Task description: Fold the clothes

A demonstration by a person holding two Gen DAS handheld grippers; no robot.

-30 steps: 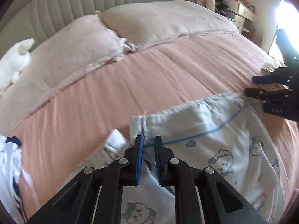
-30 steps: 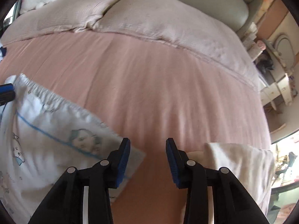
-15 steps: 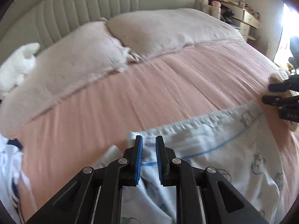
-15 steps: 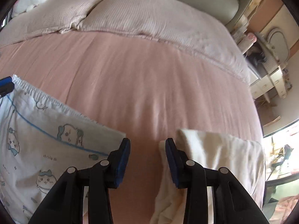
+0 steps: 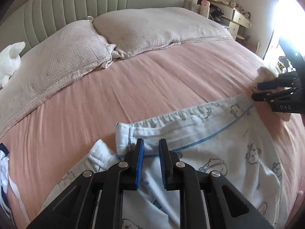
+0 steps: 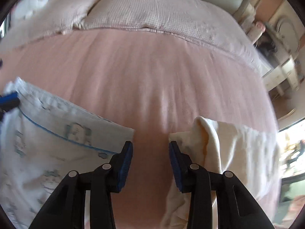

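Observation:
White pyjama shorts (image 5: 219, 145) with cartoon prints, a blue line and an elastic waistband lie spread on the pink bed sheet (image 5: 152, 80). My left gripper (image 5: 151, 148) hovers over the waistband's left end, jaws a little apart, with cloth below them and nothing clamped. My right gripper (image 6: 150, 148) is open over bare sheet, just past the shorts' right corner (image 6: 122, 133); it also shows in the left wrist view (image 5: 266, 90) at the far right. A cream folded garment (image 6: 228, 147) lies by its right finger.
Two beige pillows (image 5: 133, 30) and a padded headboard (image 5: 76, 5) lie at the far end. A white plush toy (image 5: 9, 61) sits far left. A white and navy garment (image 5: 5, 171) lies at the left edge. A dresser (image 5: 228, 13) stands at the back right.
My left gripper has opened slightly and let go of the waistband. The shorts now lie flatter and more spread out. My right gripper has opened wider, staying beside the shorts' corner.

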